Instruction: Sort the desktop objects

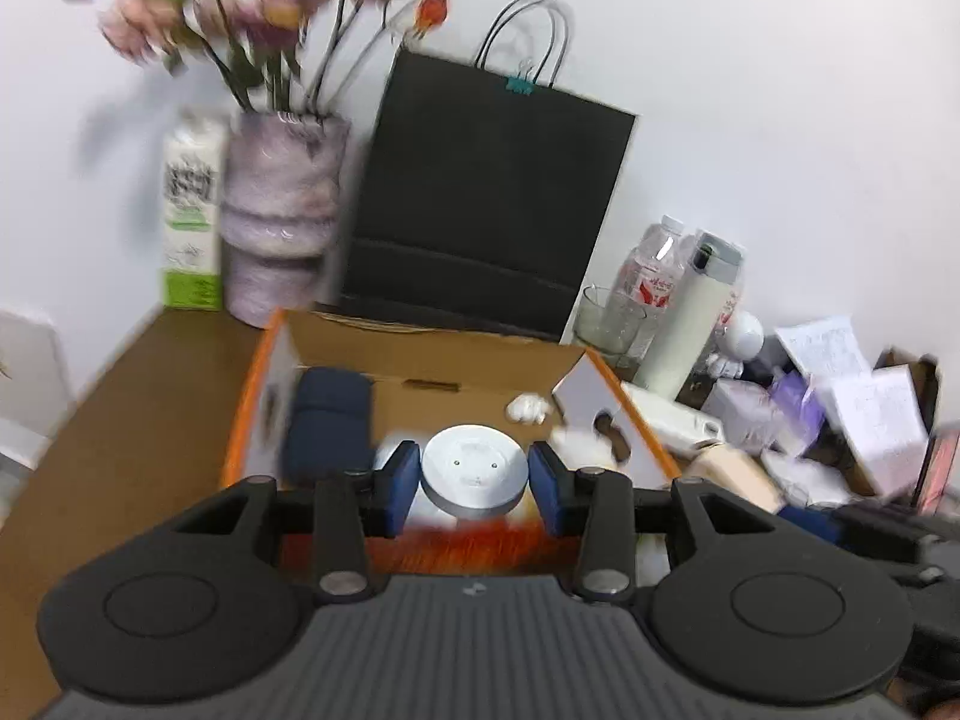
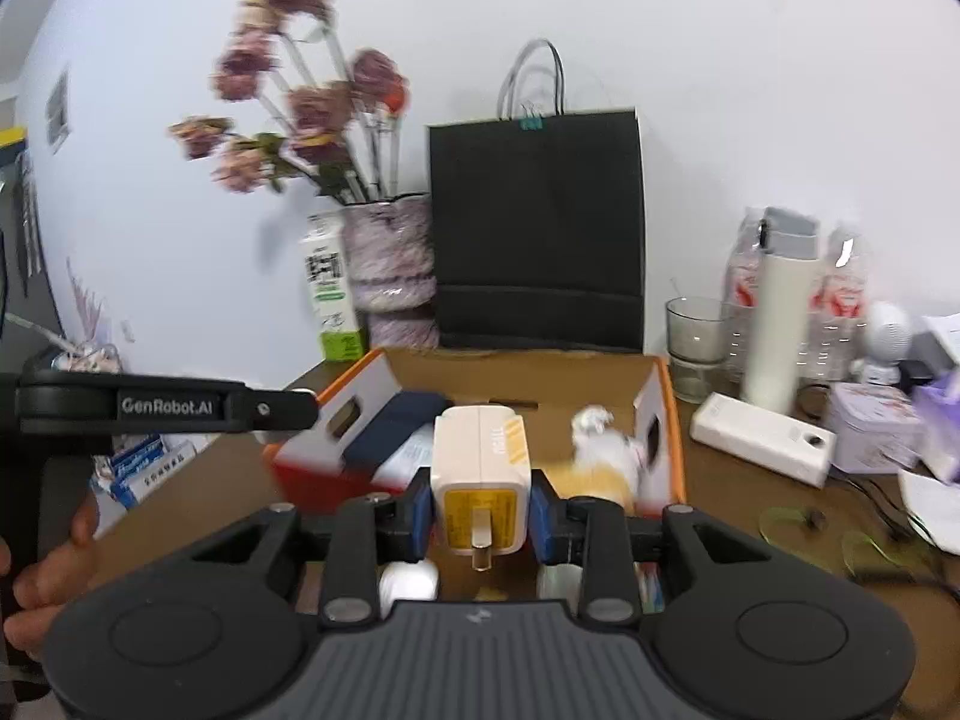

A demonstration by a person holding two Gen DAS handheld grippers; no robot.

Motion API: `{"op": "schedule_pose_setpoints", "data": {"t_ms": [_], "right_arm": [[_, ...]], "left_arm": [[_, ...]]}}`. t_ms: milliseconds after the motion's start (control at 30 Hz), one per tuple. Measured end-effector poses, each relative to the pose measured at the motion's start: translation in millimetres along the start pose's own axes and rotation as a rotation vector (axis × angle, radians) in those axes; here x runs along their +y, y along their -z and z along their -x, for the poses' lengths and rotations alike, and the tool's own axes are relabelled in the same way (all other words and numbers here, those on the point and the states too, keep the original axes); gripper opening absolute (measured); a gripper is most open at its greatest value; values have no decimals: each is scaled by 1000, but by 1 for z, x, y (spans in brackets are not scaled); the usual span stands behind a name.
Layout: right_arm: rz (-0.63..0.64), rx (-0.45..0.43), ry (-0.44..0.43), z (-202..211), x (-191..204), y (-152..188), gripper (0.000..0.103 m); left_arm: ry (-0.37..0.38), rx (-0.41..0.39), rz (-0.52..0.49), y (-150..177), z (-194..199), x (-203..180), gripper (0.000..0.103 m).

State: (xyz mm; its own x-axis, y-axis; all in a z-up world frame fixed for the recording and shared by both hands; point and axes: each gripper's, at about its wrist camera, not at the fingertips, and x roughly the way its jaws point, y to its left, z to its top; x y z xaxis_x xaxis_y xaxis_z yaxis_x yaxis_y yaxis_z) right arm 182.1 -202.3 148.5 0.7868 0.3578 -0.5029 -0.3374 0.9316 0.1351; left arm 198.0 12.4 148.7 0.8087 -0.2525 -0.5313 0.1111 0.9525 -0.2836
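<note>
Two handheld grippers work over an orange-edged cardboard box (image 2: 669, 420) on a brown desk (image 1: 120, 420), the pictures smeared by motion. The left gripper (image 1: 474, 483) has its blue pads (image 1: 401, 474) set on either side of a round white disc (image 1: 474, 474), pressed to its rim or nearly so; the blur does not show whether they are touching it, and the disc hangs above the near wall of the box. The right gripper (image 2: 480, 516) is clamped on a cream wall charger (image 2: 480, 474), prongs facing the camera, held over the near edge of the same box. Inside the box lie a dark blue case (image 1: 327, 426) at the left and a crumpled white wad (image 1: 528, 408) toward the far right. Behind the box, against the white wall, stand a black paper bag (image 2: 537, 228), a mottled purple vase (image 1: 282, 222) of pink flowers and a green-and-white carton (image 1: 191, 216). To the right of the box are a glass tumbler (image 2: 696, 330), a white flask (image 2: 777, 324), plastic bottles (image 1: 651, 270), a white power bank (image 2: 762, 438) and a loose pile of small boxes and papers (image 1: 840, 414).
</note>
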Motion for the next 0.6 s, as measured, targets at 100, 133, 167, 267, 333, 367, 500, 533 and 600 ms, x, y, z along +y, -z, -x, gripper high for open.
{"op": "schedule_pose_setpoints", "data": {"t_ms": [100, 133, 167, 267, 333, 367, 500, 533, 600], "right_arm": [[19, 70, 20, -64, -13, -30, 30], [24, 98, 32, -85, -16, -37, 30], [25, 133, 42, -109, -21, -45, 30], [10, 212, 67, -169, -36, -58, 30], [12, 268, 76, -202, -42, -58, 30], [5, 297, 85, -217, -44, -57, 30], [13, 366, 127, -258, -49, -52, 30], [12, 393, 136, -265, -51, -52, 30], [3, 404, 132, -269, -52, -53, 31]], "left_arm": [[-13, 67, 34, -31, -55, 14, 40], [-36, 86, 21, -39, -76, 17, 40], [-39, 112, 0, -44, -93, 18, 41], [-94, 166, 2, -54, -144, 23, 41], [-135, 204, 16, -57, -174, 28, 41], [-147, 226, 25, -58, -189, 30, 41], [-196, 316, 15, -52, -232, 34, 41], [-201, 332, 9, -50, -238, 35, 42], [-194, 335, 26, -51, -238, 38, 49]]}}
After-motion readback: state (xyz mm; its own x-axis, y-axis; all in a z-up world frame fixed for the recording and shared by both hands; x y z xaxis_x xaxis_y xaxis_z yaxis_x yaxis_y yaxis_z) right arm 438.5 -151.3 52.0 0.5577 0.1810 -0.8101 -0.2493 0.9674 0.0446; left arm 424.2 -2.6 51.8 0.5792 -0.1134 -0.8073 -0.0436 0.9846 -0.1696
